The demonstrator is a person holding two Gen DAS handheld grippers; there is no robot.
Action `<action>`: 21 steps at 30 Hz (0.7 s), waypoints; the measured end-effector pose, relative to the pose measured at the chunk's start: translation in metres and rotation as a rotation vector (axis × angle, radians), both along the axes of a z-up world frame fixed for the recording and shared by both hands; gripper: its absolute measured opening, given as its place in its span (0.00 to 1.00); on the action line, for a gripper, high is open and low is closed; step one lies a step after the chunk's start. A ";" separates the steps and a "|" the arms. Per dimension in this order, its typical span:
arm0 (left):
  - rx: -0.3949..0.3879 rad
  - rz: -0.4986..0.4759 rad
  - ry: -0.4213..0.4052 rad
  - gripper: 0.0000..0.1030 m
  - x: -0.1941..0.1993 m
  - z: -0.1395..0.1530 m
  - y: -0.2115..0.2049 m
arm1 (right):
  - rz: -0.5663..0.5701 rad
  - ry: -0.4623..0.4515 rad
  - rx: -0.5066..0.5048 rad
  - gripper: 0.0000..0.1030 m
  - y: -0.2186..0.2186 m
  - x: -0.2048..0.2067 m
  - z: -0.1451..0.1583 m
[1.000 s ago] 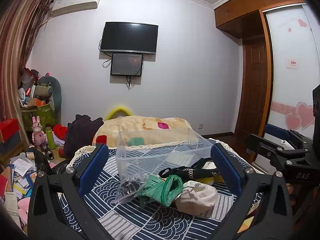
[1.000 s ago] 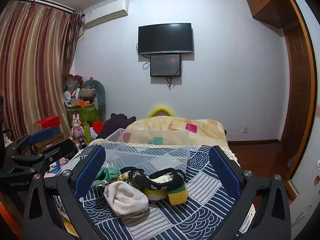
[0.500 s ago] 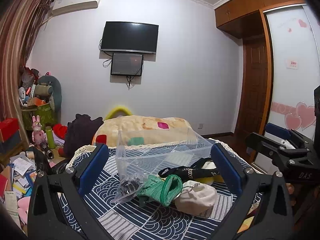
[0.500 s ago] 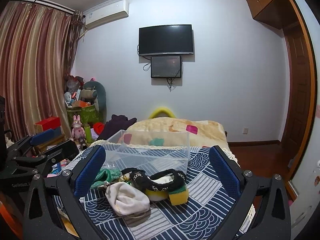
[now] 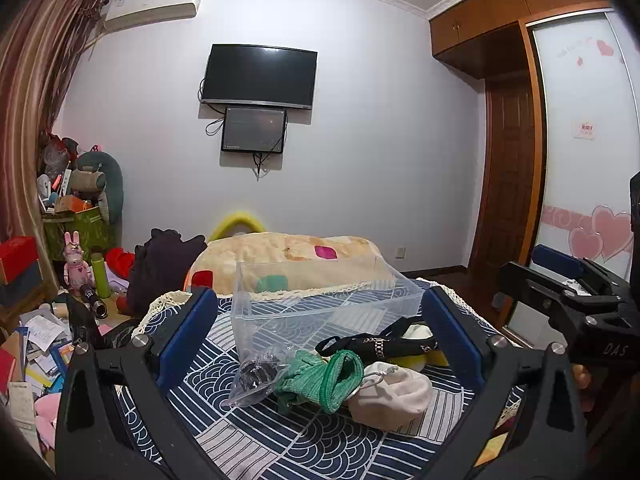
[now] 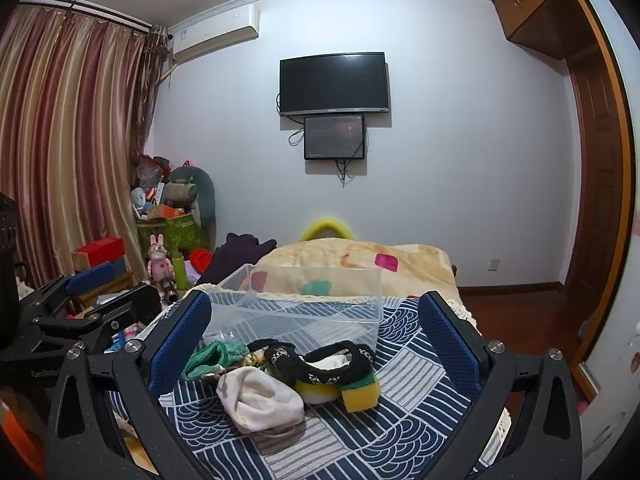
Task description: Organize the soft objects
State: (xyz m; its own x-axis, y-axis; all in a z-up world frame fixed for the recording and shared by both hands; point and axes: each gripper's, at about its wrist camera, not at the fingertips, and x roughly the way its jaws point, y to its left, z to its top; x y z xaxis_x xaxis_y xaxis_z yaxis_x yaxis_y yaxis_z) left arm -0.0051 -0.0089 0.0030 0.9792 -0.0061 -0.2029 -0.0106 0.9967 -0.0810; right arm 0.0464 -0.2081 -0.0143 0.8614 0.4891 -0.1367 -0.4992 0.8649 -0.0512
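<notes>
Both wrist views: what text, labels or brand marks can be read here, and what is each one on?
"DAS": on the right tool body, seen from the left wrist view.
"GenRobo", cut off at the edge: on the left tool body, seen from the right wrist view.
Red marks on the wall sticker: too small to read.
Air conditioner label: blurred.
Papers on the floor: unreadable.

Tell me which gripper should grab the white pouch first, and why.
Probably right. In its view the white pouch lies nearest, unobstructed, between the open right gripper fingers. For the left gripper, the green knit piece and plastic bag crowd beside it.
</notes>
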 end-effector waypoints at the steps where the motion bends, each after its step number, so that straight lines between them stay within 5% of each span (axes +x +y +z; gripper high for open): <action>1: 0.000 0.000 0.000 1.00 0.000 0.000 0.000 | 0.001 0.001 -0.001 1.00 0.000 0.000 0.000; 21: -0.012 -0.004 -0.006 1.00 -0.002 0.002 0.001 | 0.003 0.001 0.001 1.00 0.000 0.000 -0.001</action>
State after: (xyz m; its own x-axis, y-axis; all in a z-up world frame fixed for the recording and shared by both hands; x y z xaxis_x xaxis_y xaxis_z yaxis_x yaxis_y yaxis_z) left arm -0.0067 -0.0082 0.0046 0.9804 -0.0125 -0.1965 -0.0060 0.9956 -0.0935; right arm 0.0464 -0.2082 -0.0152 0.8596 0.4922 -0.1376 -0.5023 0.8633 -0.0500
